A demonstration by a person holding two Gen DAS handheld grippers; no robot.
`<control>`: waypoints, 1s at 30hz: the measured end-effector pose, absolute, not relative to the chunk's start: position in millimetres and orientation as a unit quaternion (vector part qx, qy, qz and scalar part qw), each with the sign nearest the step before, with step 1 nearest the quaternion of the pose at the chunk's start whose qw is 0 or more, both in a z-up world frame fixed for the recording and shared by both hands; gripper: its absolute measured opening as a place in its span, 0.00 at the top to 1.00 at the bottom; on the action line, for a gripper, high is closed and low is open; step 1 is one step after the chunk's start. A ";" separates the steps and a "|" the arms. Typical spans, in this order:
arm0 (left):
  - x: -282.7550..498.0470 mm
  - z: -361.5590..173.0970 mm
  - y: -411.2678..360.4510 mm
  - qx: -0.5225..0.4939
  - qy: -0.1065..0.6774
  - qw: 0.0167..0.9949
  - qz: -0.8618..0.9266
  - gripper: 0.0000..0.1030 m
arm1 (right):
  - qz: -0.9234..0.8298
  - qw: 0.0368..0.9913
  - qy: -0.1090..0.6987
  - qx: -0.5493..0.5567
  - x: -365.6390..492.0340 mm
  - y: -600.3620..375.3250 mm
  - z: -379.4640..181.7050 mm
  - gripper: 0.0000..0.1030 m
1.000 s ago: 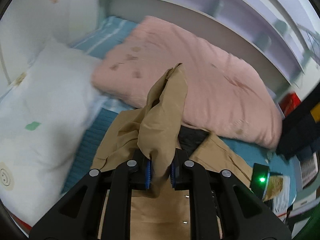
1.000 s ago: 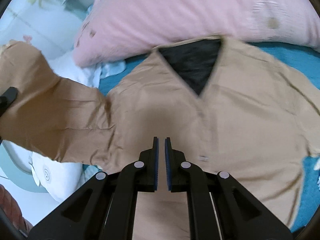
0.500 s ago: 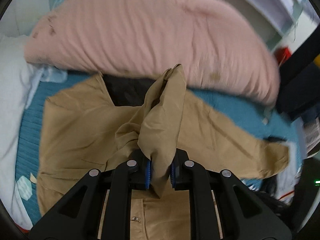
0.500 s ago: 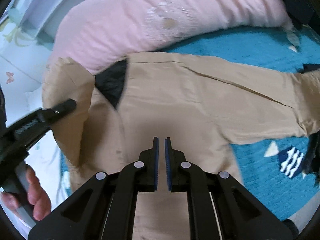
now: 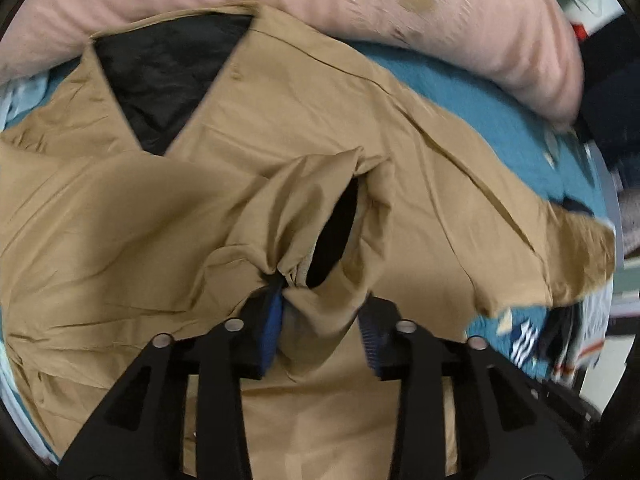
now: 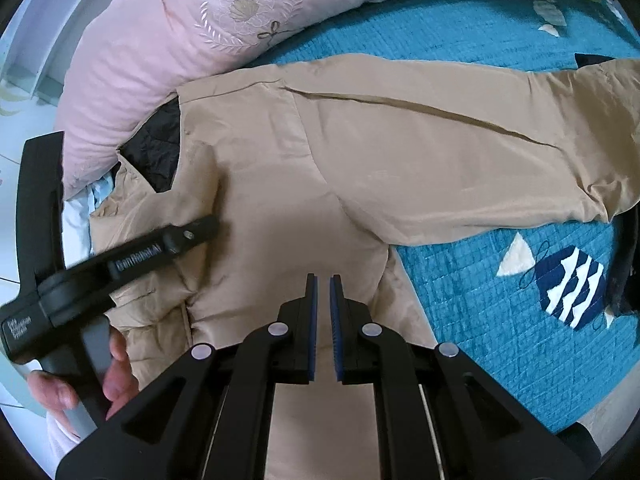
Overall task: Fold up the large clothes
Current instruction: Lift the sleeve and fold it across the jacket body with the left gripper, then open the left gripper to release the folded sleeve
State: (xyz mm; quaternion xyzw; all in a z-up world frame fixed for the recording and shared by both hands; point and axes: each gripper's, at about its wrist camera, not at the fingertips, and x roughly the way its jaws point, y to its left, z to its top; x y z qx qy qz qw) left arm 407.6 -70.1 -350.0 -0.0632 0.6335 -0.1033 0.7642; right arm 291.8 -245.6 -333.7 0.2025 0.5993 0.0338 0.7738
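A tan jacket (image 5: pixel 120 220) with black lining (image 5: pixel 160 72) lies front up on the teal bedspread (image 5: pixel 460 96). Its left sleeve is folded across the chest, and the cuff (image 5: pixel 320 208) rests slack between the fingers of my left gripper (image 5: pixel 320 304), whose jaws are opening and no longer pinch it. In the right wrist view the jacket (image 6: pixel 400 152) spreads its other sleeve (image 6: pixel 500 132) flat to the right. My right gripper (image 6: pixel 323 280) hovers shut and empty over the jacket's body. The left gripper (image 6: pixel 200 226) shows at the left, held in a hand (image 6: pixel 116 364).
A pink duvet (image 6: pixel 180 40) is bunched along the far side, touching the jacket's collar. White bedding (image 6: pixel 76 216) lies at the left. The teal bedspread (image 6: pixel 500 340) with a fish pattern shows to the right. Dark clothes (image 5: pixel 608 92) sit at the right edge.
My left gripper came down with the sleeve onto the jacket's chest and its jaws parted, freeing the cuff. My right gripper slid right over the jacket, still shut.
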 end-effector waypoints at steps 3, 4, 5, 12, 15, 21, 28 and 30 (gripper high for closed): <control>398.6 -332.0 -73.3 -0.068 0.624 0.768 -0.127 0.50 | 0.031 0.780 0.593 0.197 290.1 -245.8 -325.6 0.91; 396.2 -322.7 -72.6 -0.077 0.619 0.769 -0.139 0.48 | 0.029 0.782 0.590 0.199 290.3 -245.9 -321.5 0.91; 395.0 -313.4 -71.1 -0.081 0.614 0.771 -0.146 0.44 | 0.030 0.783 0.587 0.201 291.1 -245.8 -318.0 0.91; 386.8 -258.5 -26.7 -0.089 0.570 0.802 -0.154 0.40 | 0.041 0.785 0.582 0.208 303.6 -231.1 -298.0 0.53; 388.5 -261.5 10.0 -0.098 0.572 0.806 -0.122 0.40 | 0.041 0.794 0.573 0.197 315.4 -215.8 -296.9 0.47; 390.7 -302.6 113.4 -0.145 0.603 0.784 -0.036 0.41 | 0.050 0.783 0.600 0.156 343.7 -175.7 -322.5 0.45; 378.4 -372.3 190.7 -0.161 0.651 0.740 0.048 0.73 | 0.072 0.748 0.640 0.162 366.4 -140.6 -378.4 0.94; 373.0 -385.6 197.5 -0.161 0.644 0.746 0.056 0.83 | 0.054 0.739 0.657 0.138 365.4 -134.5 -390.2 0.95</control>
